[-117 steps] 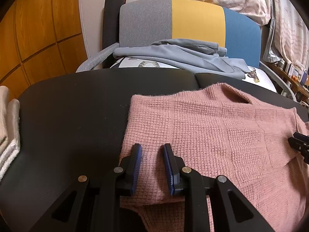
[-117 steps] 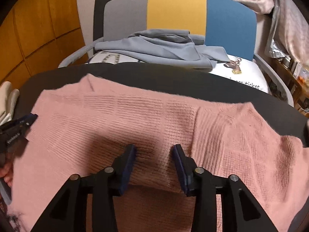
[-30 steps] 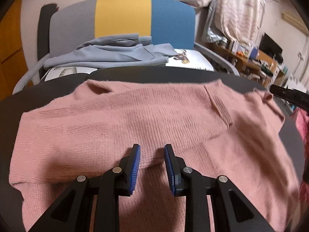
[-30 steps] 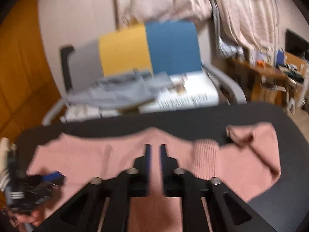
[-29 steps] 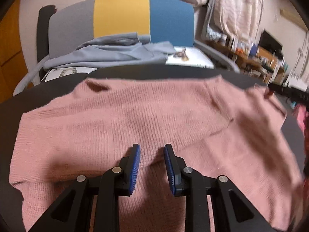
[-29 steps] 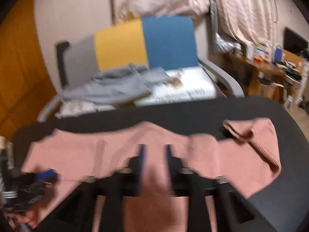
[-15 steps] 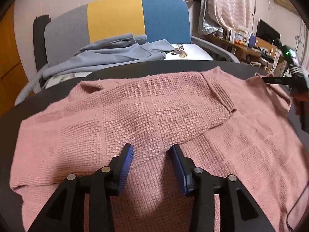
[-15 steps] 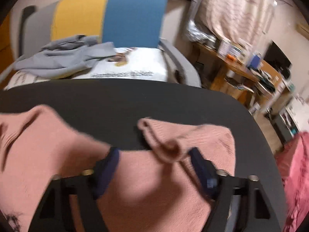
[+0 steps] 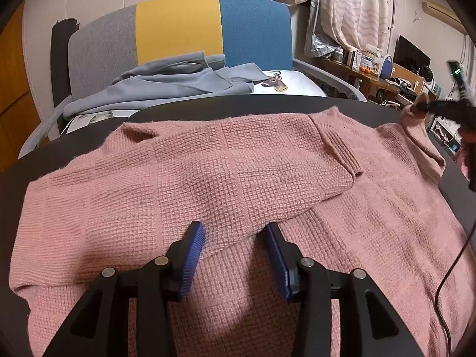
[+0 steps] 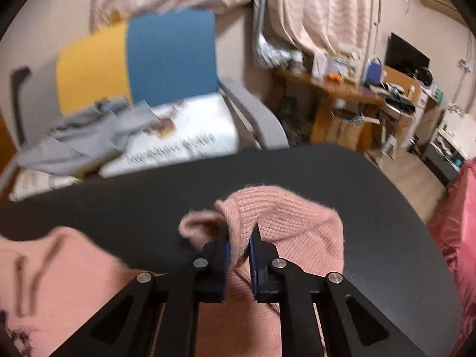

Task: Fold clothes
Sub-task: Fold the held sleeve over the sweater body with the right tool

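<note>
A pink waffle-knit sweater (image 9: 226, 178) lies spread across the black table (image 9: 74, 148), its left sleeve folded over the body with the ribbed cuff (image 9: 342, 151) toward the right. My left gripper (image 9: 235, 238) hovers open just above the folded sleeve's lower edge. At the far right of the left wrist view the right gripper (image 9: 431, 108) lifts the other sleeve's end. In the right wrist view my right gripper (image 10: 239, 248) is shut on that pink sleeve cuff (image 10: 276, 211), which bunches above the blue pads (image 10: 254, 255).
Behind the table stands a grey, yellow and blue chair (image 9: 184, 32) holding a grey garment (image 9: 166, 83) and a white printed one (image 10: 184, 136). A cluttered wooden desk (image 10: 357, 95) is at the right. A black cable (image 9: 452, 261) hangs near the sweater's right edge.
My right gripper has shut on the right sleeve's cuff and raised it off the table. My left gripper has stayed open over the folded left sleeve, barely shifting.
</note>
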The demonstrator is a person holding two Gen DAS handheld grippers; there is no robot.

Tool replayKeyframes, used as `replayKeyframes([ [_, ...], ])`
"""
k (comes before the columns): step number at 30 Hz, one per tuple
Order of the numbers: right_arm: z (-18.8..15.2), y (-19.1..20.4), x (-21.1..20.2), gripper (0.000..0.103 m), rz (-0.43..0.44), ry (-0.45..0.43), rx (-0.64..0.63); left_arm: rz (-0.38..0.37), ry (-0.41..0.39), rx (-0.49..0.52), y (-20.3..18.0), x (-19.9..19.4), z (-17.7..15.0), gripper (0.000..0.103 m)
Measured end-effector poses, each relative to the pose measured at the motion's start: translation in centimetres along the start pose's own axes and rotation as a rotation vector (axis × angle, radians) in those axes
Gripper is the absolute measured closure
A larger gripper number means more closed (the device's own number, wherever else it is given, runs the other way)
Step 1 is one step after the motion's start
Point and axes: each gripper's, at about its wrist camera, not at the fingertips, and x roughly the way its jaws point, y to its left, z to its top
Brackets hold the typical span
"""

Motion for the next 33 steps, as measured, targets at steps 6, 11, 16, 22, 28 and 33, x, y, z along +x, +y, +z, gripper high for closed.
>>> replayKeyframes([
  [6,0.8,3.8,-6.9,0.097,0.212,-0.103,0.009,0.005,0.003,0.005,-0.2,-0.1,0.1,0.059],
  [11,0.1,10.1,-10.5,0.1,0.446,-0.11,-0.006,0.006,0.003,0.007,-0.4,-0.2,0.1,0.059],
  [16,-2.4,17.5,-11.6,0.1,0.59,-0.075,-0.05,-0.011,0.005,-0.007,-0.2,-0.3,0.2,0.059],
  [22,-9.3,17.3,-9.7,0.093,0.601,0.054,0.102,-0.1,0.032,-0.076,0.1,-1.1,1.4,0.06],
  [28,-14.8,10.7,-8.6,0.093,0.286,0.101,0.077,-0.412,0.038,-0.254,-3.6,-1.4,5.0,0.059],
  [33,-16.1,5.8,-6.3,0.096,0.28,0.142,0.221,-0.484,0.151,-0.155,-11.7,2.0,7.9,0.058],
])
